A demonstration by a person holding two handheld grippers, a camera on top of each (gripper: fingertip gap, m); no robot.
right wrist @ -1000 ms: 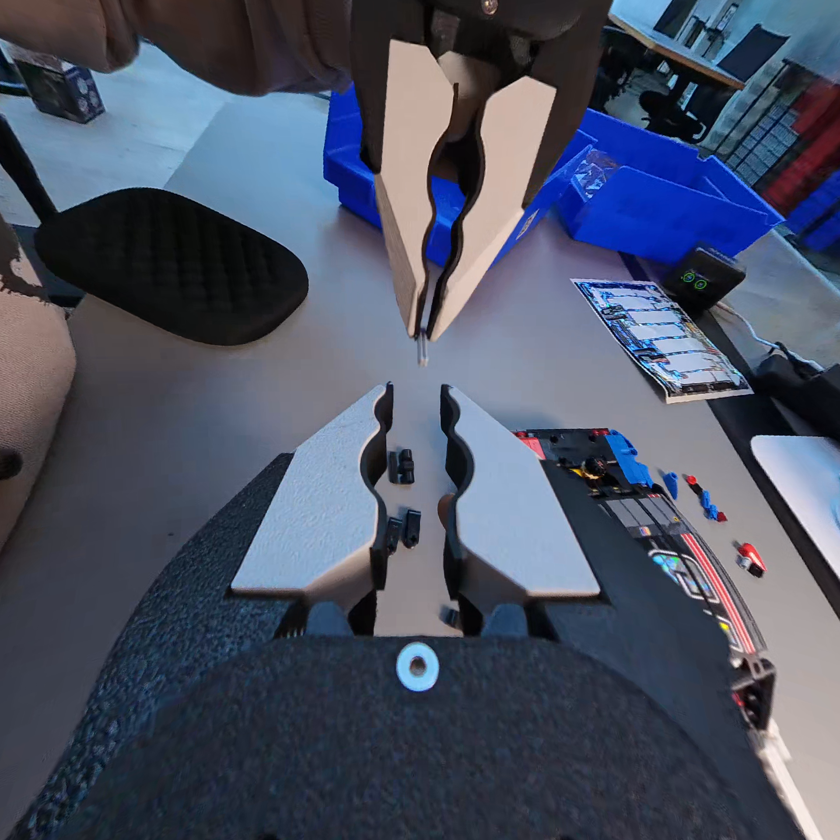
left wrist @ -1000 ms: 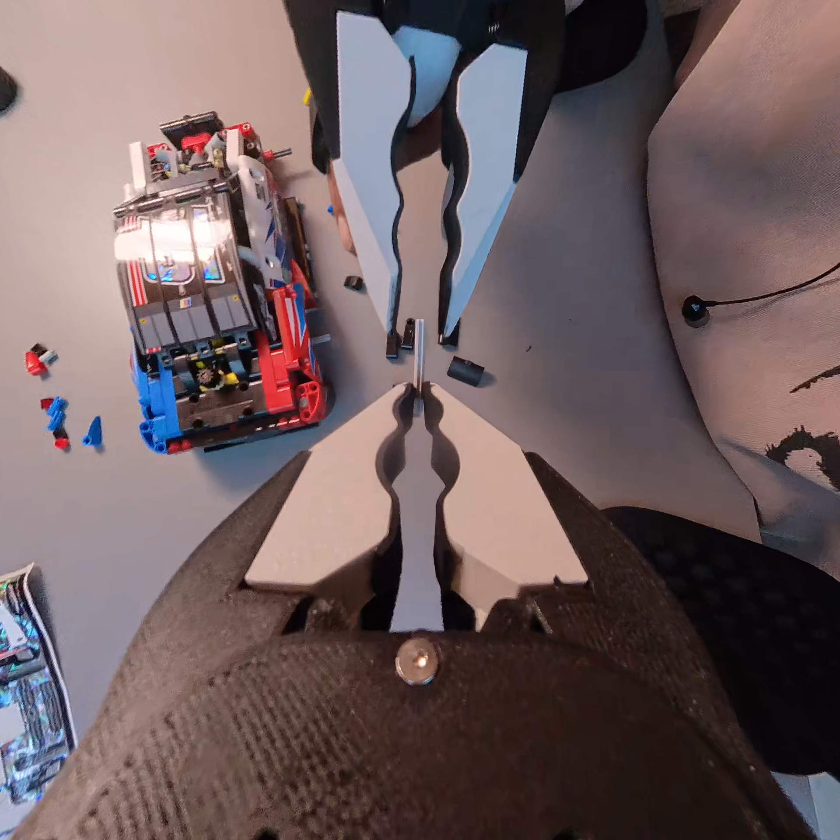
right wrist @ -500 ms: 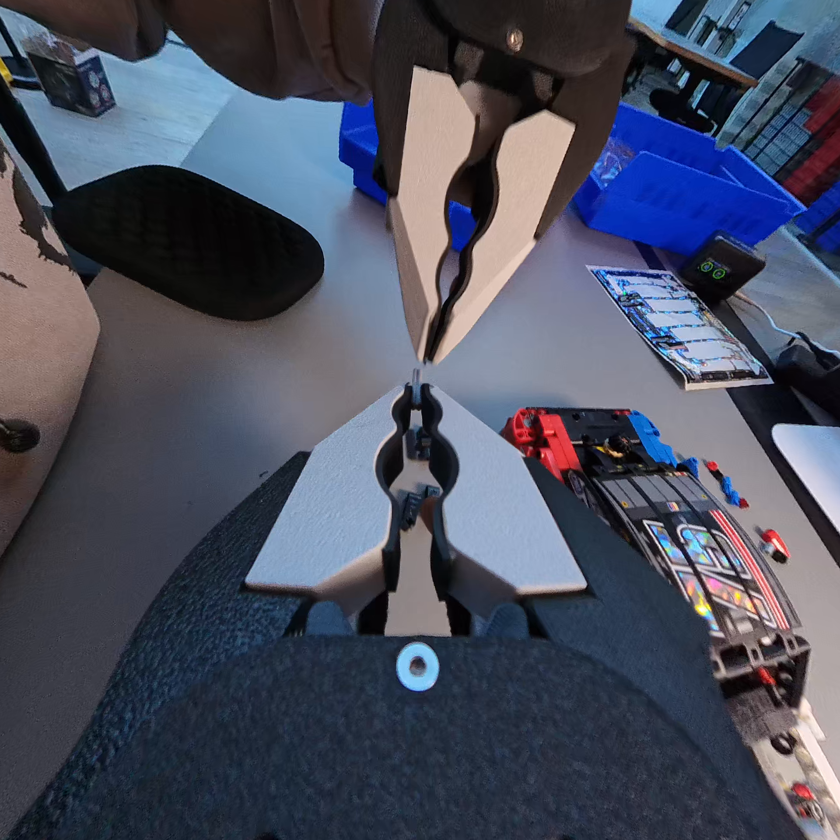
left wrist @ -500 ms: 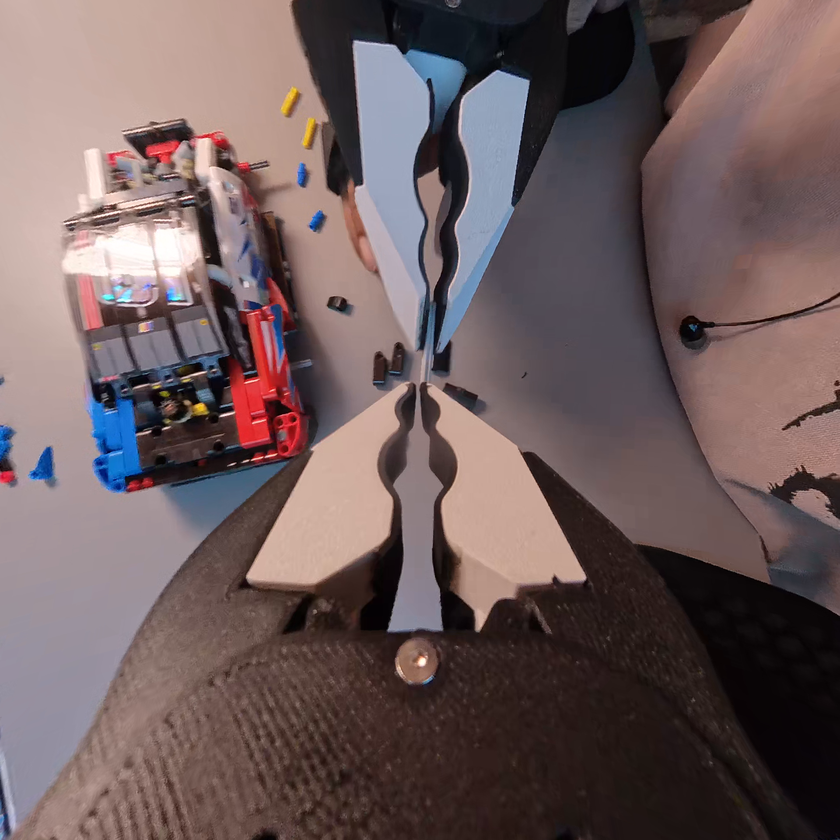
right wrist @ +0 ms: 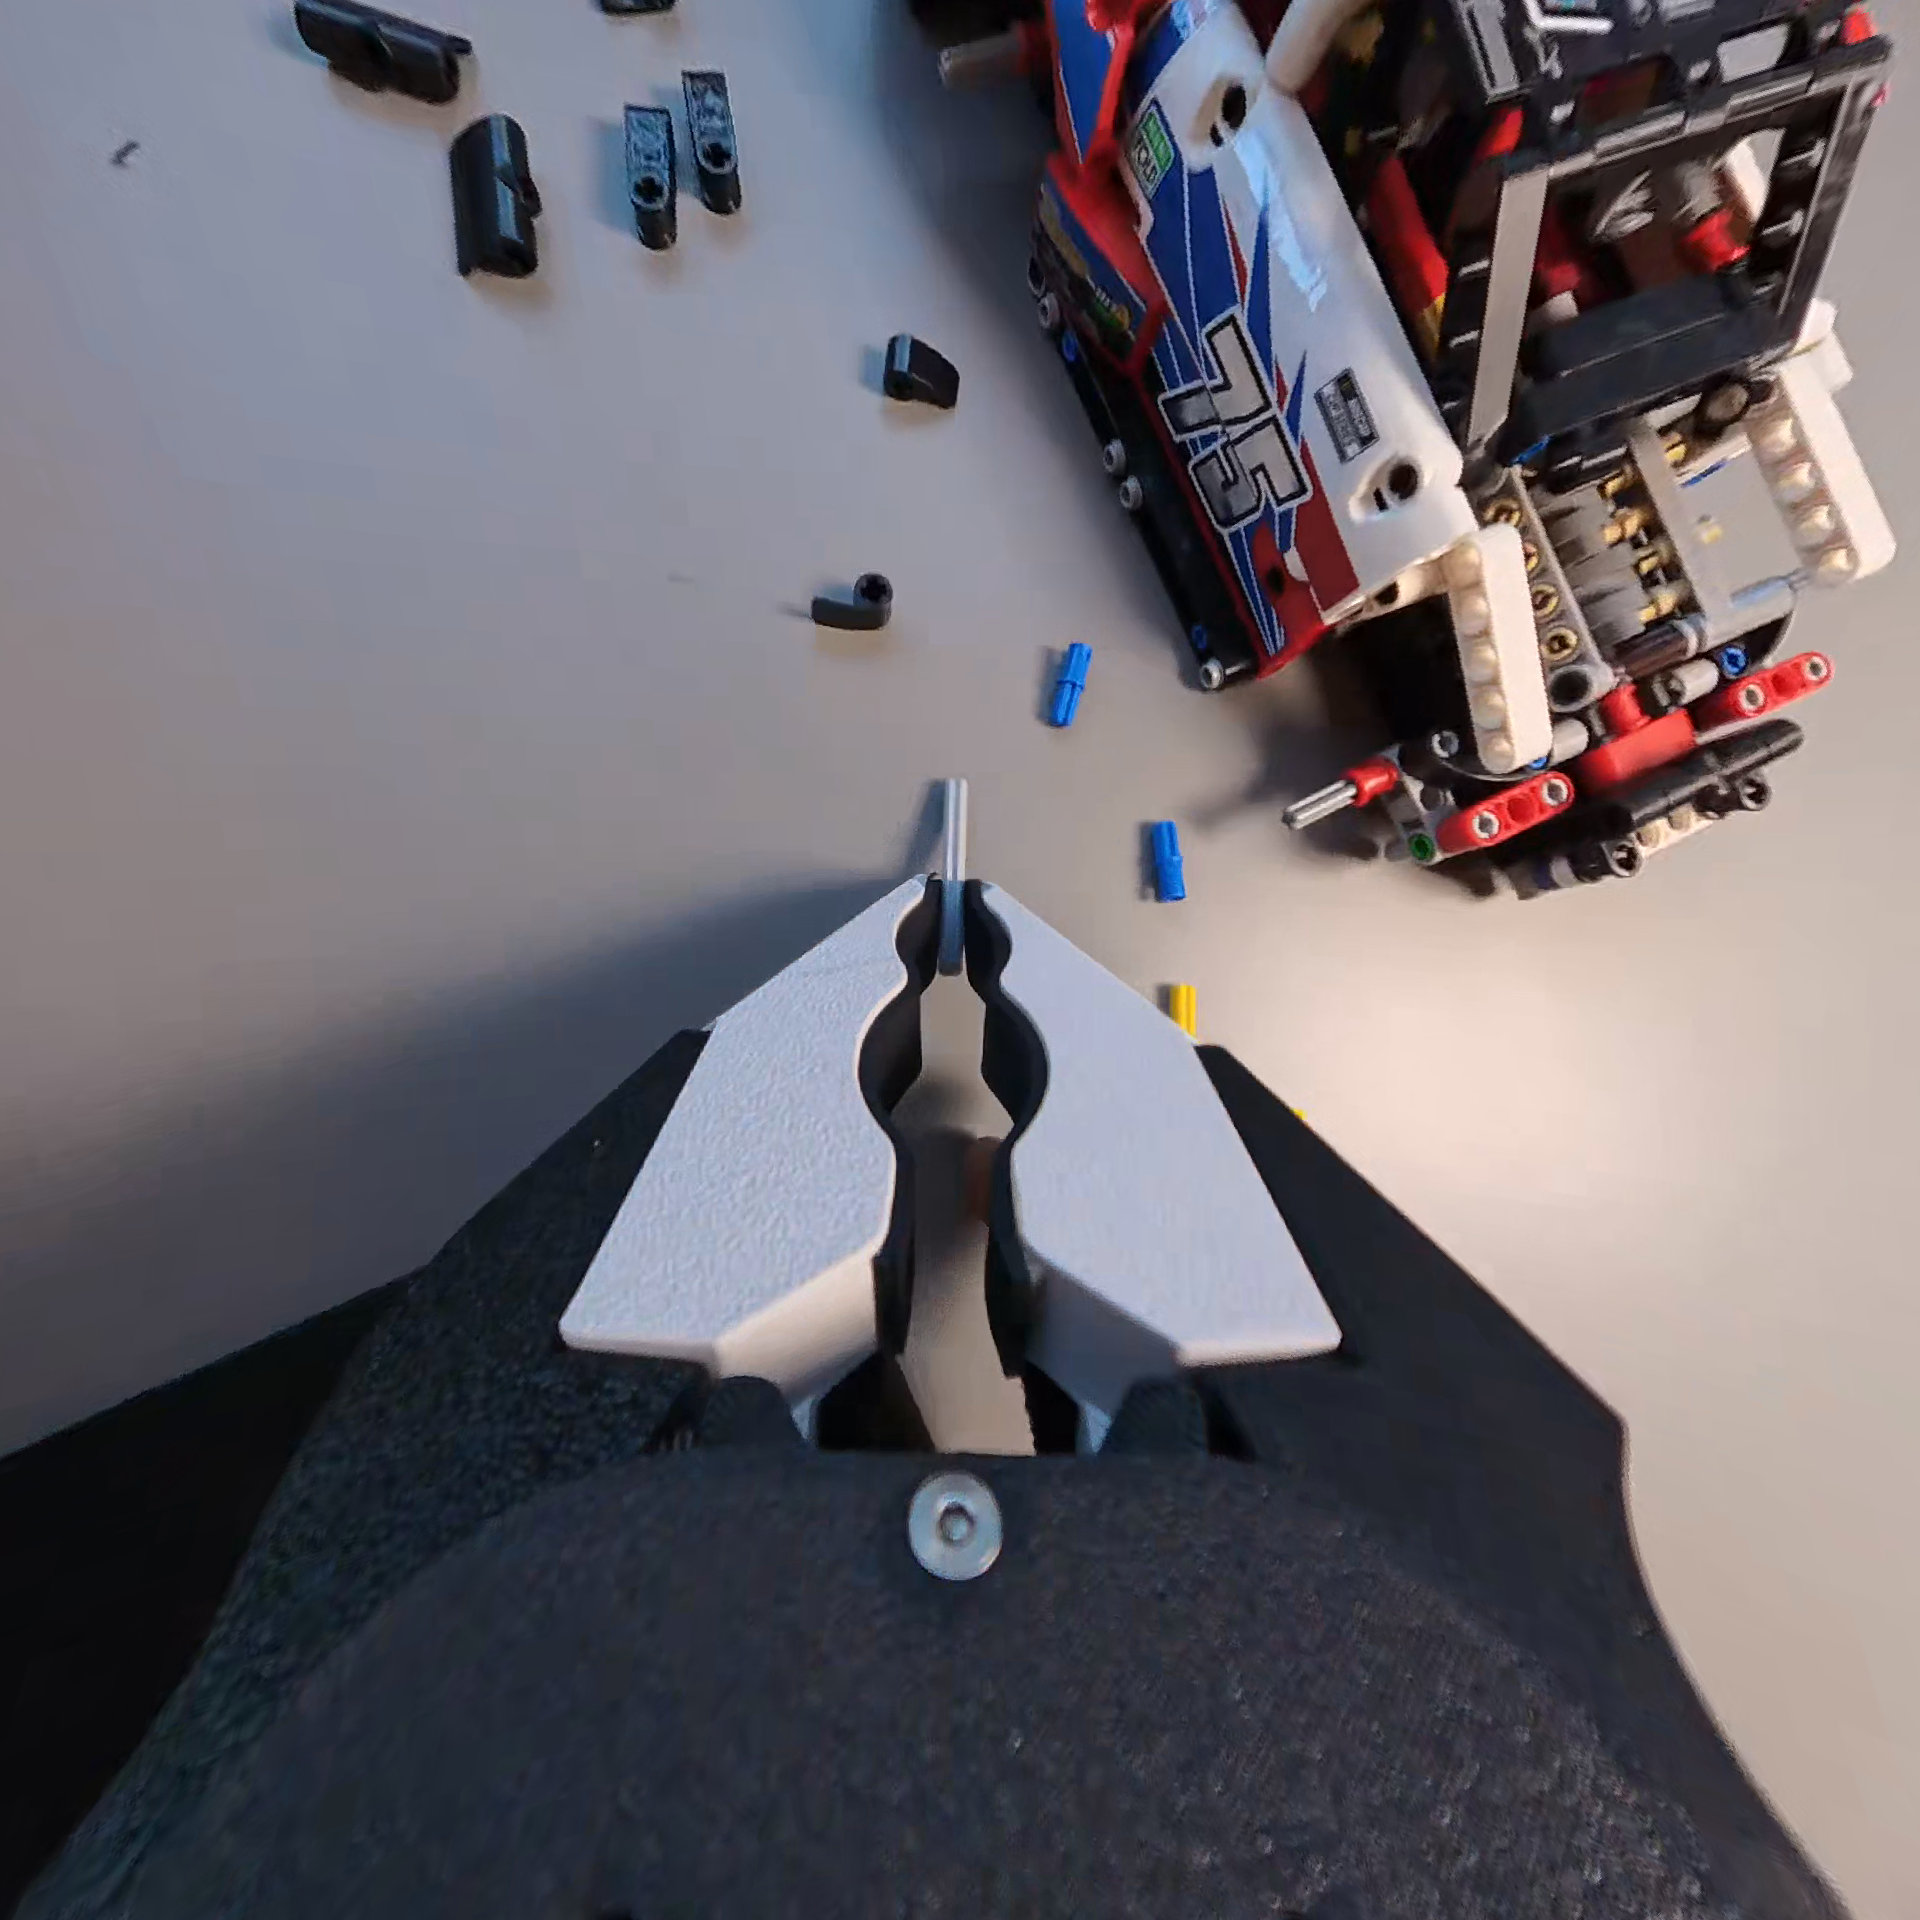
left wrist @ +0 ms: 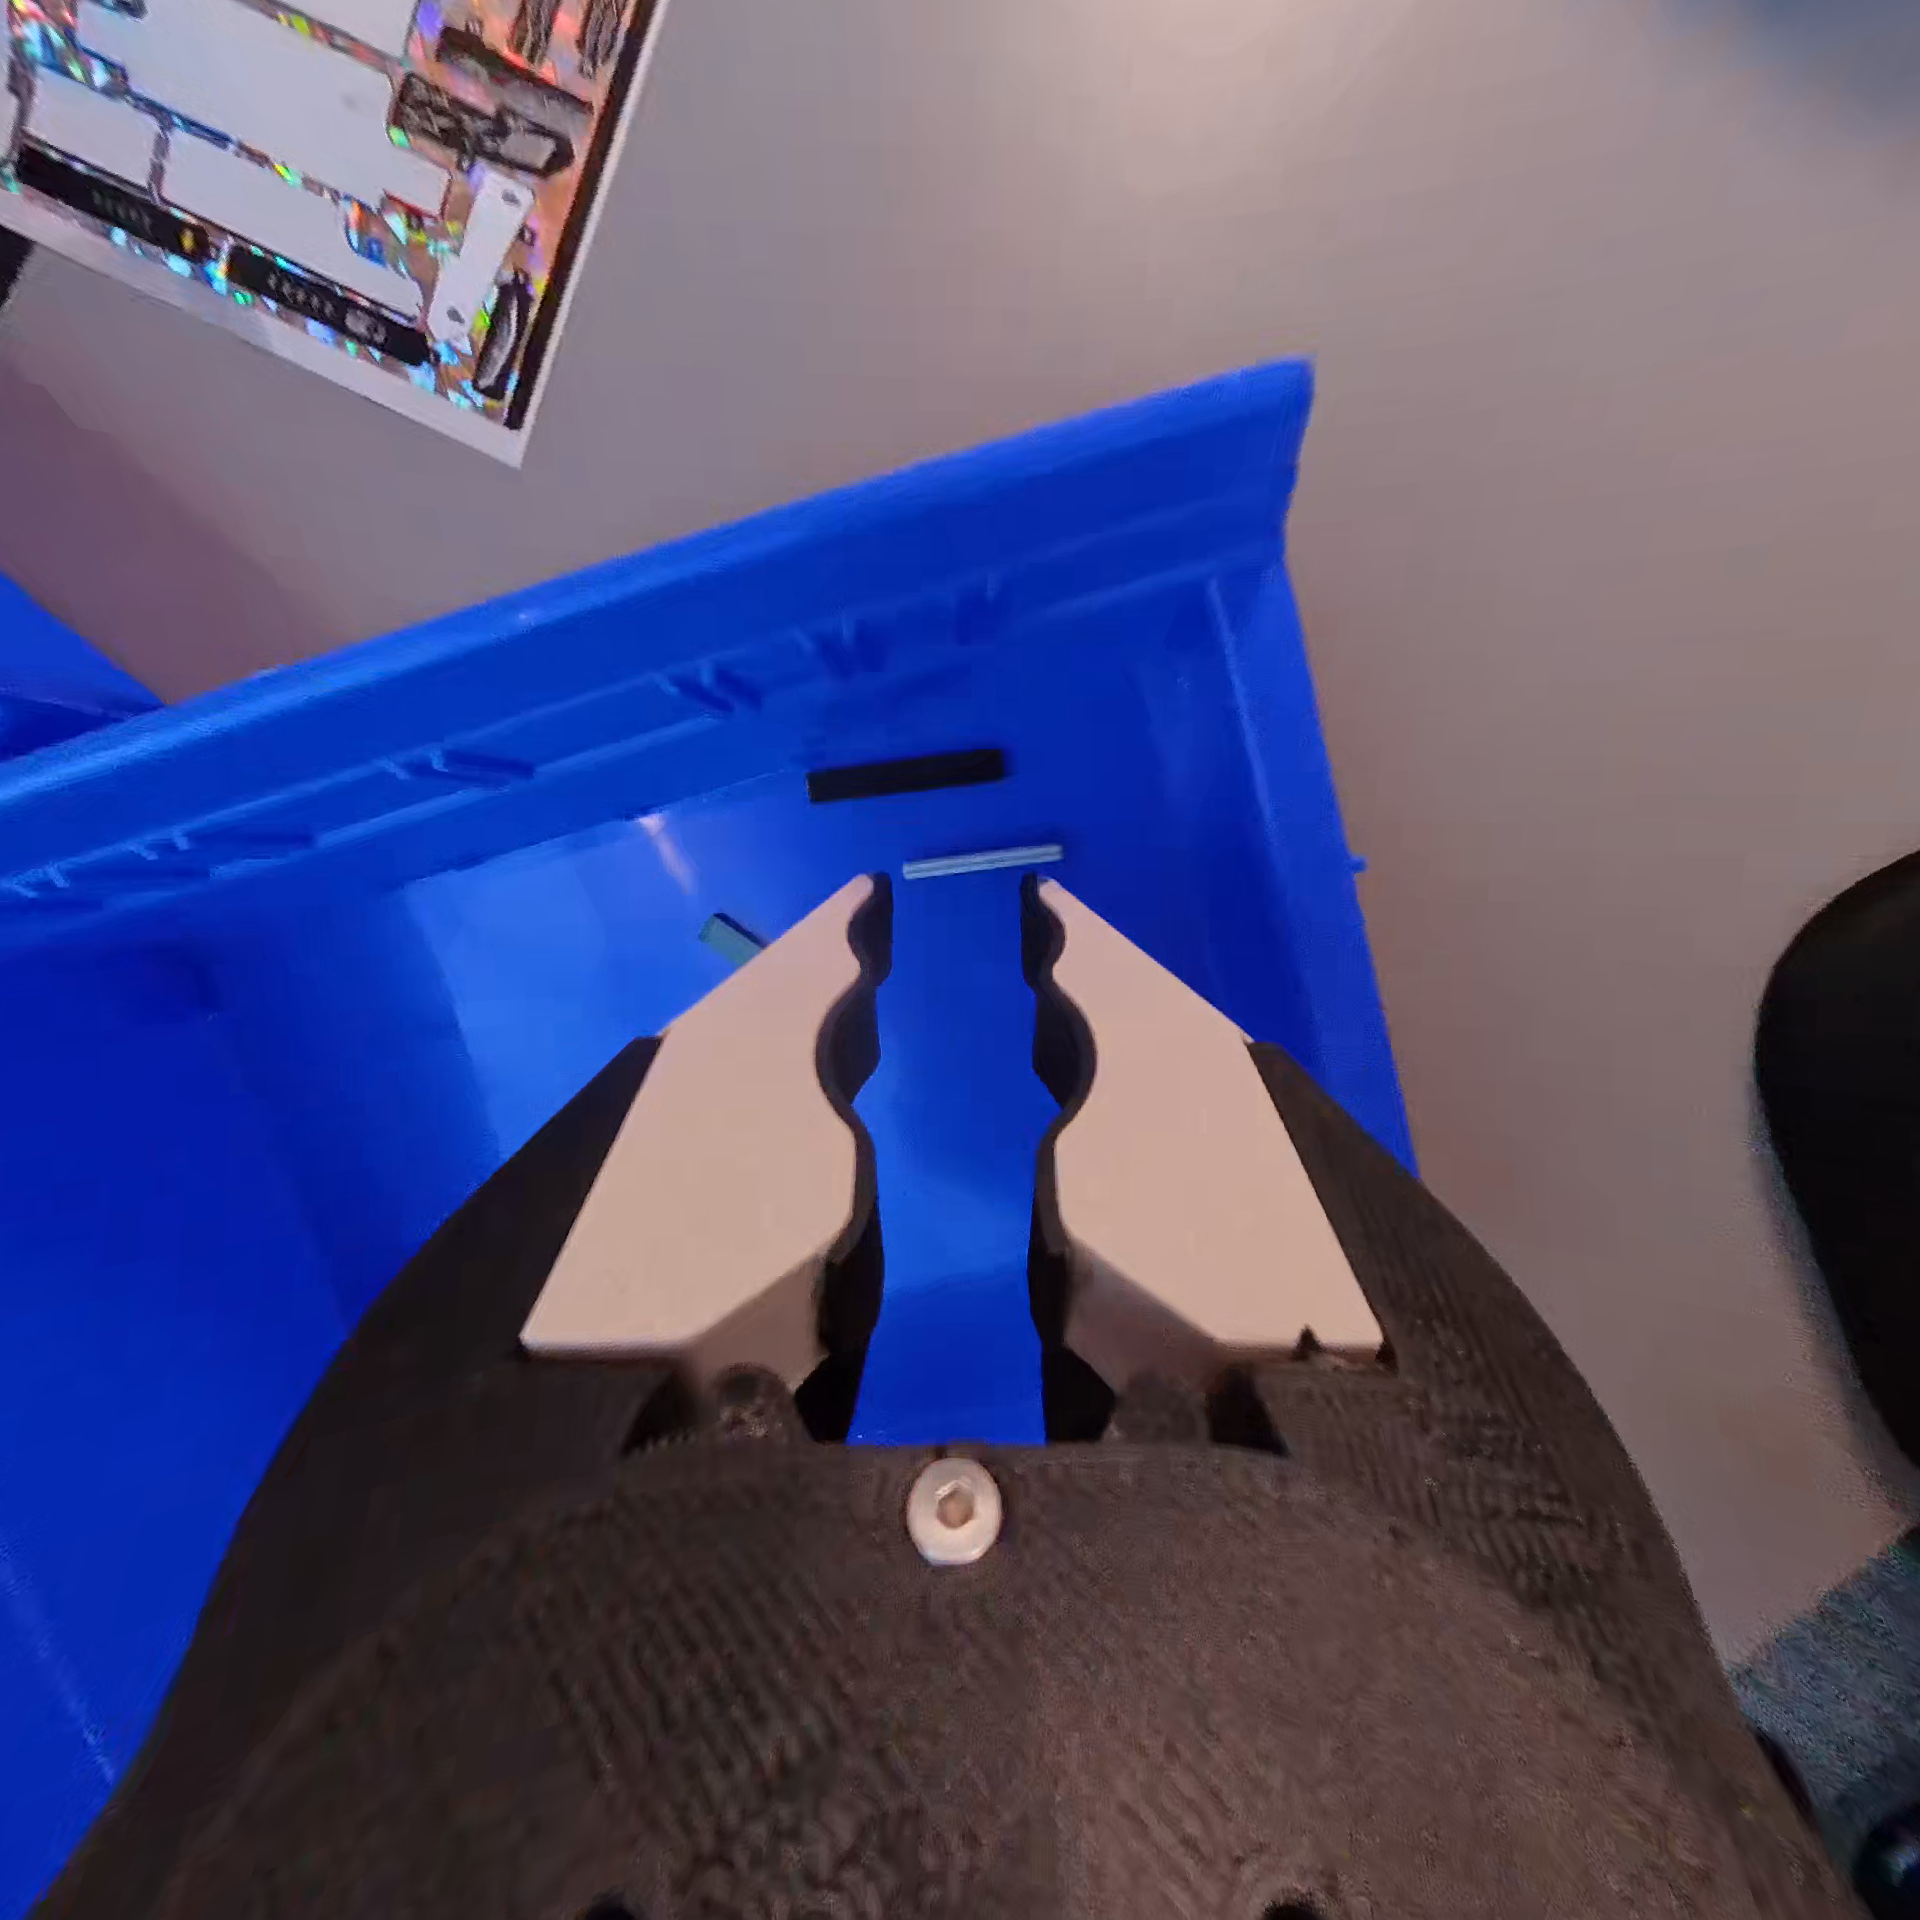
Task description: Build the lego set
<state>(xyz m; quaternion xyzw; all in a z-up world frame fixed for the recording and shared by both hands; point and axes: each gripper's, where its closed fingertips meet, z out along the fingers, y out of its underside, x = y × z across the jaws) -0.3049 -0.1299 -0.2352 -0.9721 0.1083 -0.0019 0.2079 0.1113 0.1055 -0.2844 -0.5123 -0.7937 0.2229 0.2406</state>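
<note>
My right gripper is shut on a thin grey axle that sticks out past its tips above the table. The part-built Lego car, red, white, blue and black, stands to the upper right of it. My left gripper is open and empty inside a blue bin. A grey axle lies on the bin floor just past its tips. A black axle lies beyond that, and a small grey piece lies to the left.
Loose black connectors and small blue pins lie on the grey table left of the car, with a yellow pin beside my right finger. A shiny sticker sheet lies beyond the bin. A black pad is at the right. The tips of one gripper are about 50 cm away from the tips of the other.
The grey axle passed from my left gripper to my right, which shut on it. My left gripper let go, opened and moved into the blue bin. My right gripper swung over the loose parts by the car.
</note>
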